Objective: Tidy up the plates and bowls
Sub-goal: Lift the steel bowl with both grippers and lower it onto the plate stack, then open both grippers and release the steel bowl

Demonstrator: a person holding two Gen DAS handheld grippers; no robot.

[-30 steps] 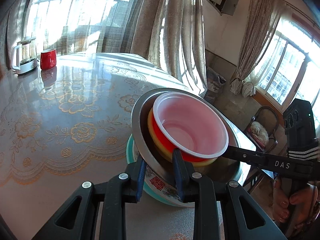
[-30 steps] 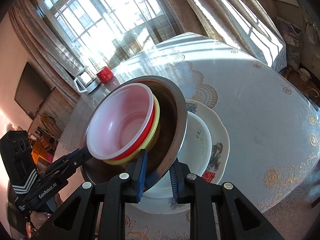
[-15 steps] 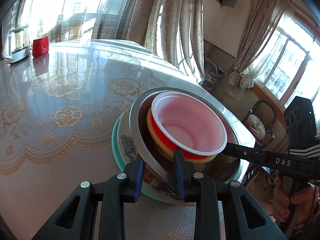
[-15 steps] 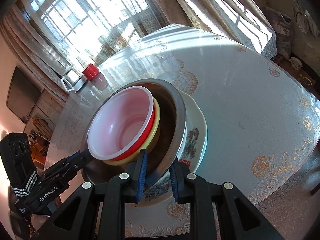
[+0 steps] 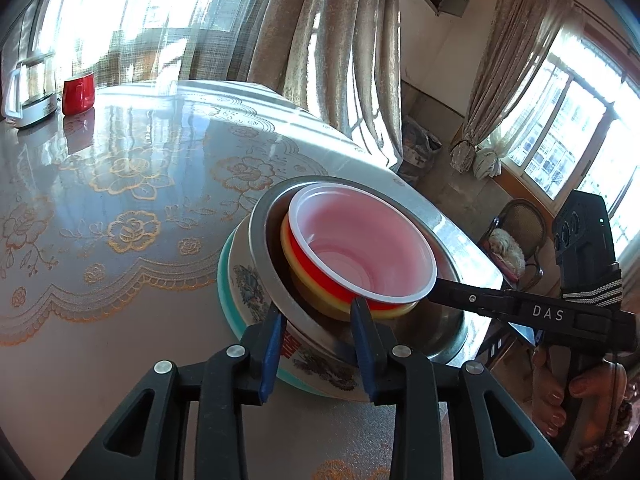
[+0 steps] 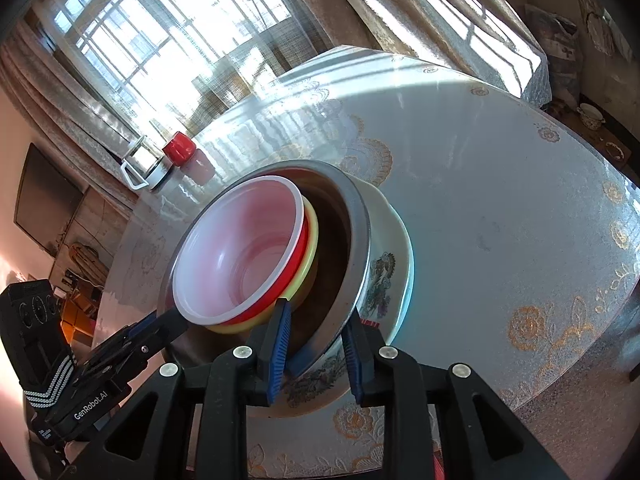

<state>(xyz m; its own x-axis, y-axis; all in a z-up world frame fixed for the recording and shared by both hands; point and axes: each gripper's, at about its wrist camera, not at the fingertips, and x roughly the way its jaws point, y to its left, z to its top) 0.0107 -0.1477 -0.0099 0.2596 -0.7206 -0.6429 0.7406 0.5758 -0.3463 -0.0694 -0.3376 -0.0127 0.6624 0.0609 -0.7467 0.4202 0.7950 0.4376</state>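
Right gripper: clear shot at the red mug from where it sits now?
Probably not directly. The right gripper straddles the steel bowl's rim, jaws just opening, and the stacked plastic bowls stand between it and the red mug across the table. It would need to lift clear first.

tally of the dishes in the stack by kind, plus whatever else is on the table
Plastic bowls: 3 – pink, red, yellow
Metal bowl: 1
Plates: 2 – floral plate, teal plate
Red cup: 1
Kettle: 1
Total: 8
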